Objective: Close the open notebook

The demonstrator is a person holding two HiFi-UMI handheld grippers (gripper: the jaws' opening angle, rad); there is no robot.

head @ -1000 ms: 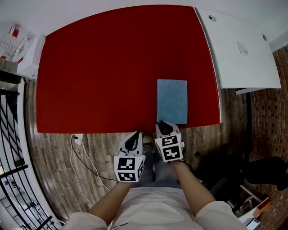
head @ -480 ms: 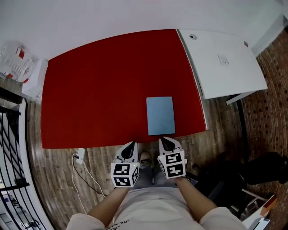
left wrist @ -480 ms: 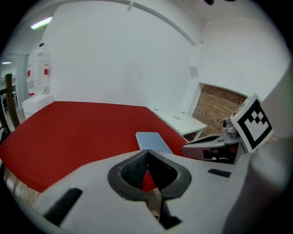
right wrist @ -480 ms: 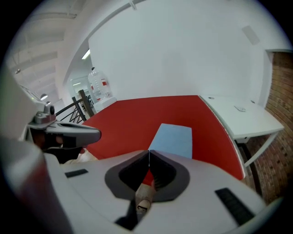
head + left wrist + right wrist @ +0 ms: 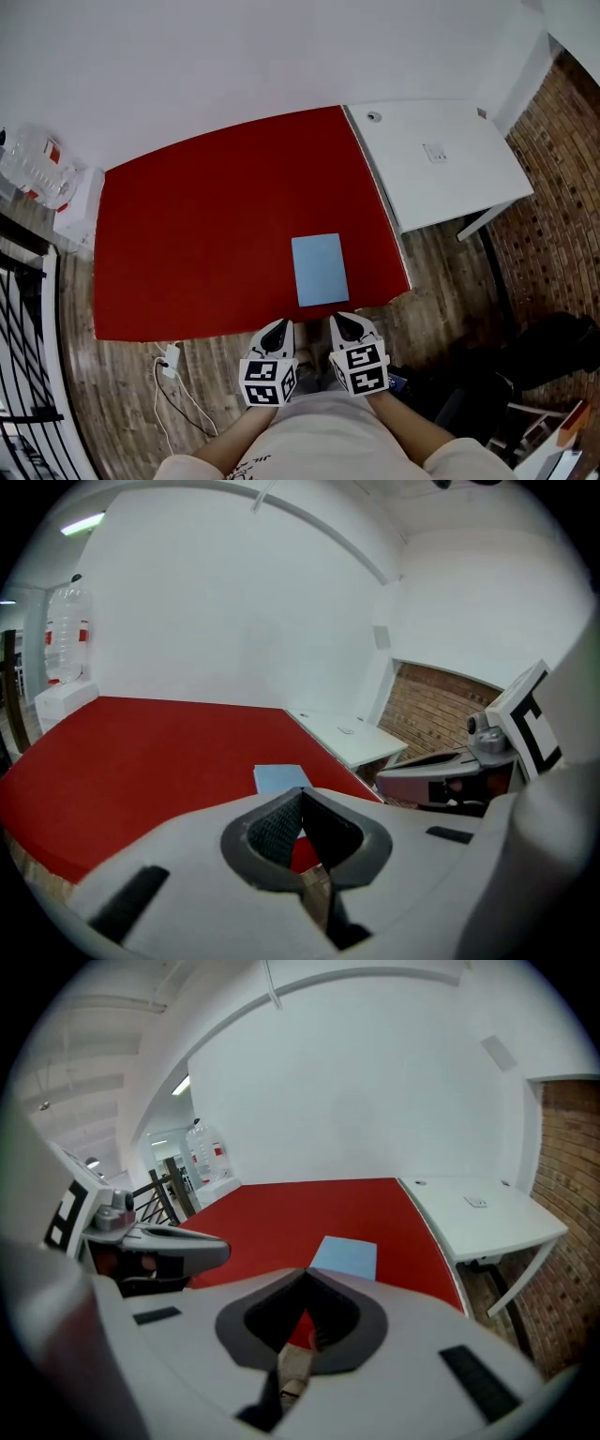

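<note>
The notebook lies closed, light-blue cover up, near the front right edge of the red table; it also shows in the left gripper view and the right gripper view. Both grippers are held side by side below the table's front edge, close to my body and apart from the notebook. My left gripper is shut, tips together, with nothing between them. My right gripper is shut and empty too.
A white desk adjoins the red table on the right. At the far left stand a white cabinet and a large water bottle. A white charger and cable lie on the wooden floor. Black railings run along the left.
Both grippers have pulled back from the notebook toward my body and risen. The view has lifted, so the table looks smaller and farther. The notebook has stayed put.
</note>
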